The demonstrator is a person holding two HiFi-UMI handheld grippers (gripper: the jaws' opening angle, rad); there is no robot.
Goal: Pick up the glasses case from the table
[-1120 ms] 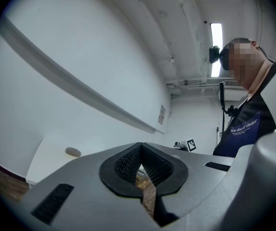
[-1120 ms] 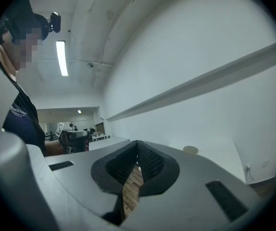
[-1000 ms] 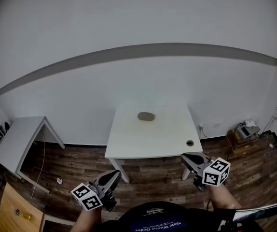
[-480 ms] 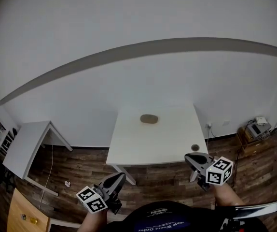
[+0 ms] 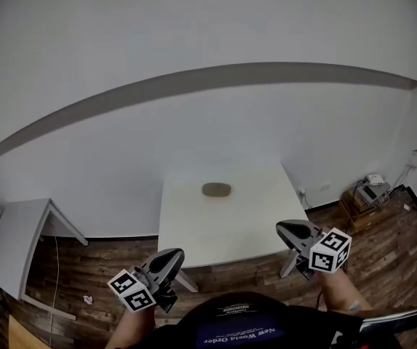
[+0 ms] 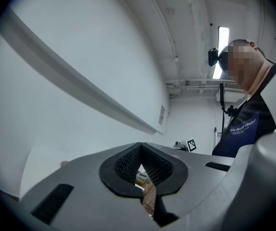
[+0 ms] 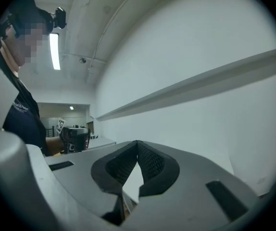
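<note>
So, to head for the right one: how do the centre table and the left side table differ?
The centre table lies straight ahead and bears the glasses case; the side table sits far left, with no case. The centre table looks wider; the side table narrower. Both are white, by the wall.

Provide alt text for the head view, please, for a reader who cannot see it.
A small dark glasses case lies on a white table against a white wall. In the foreground, the left gripper and right gripper, both shut and empty, point toward the table.
</note>
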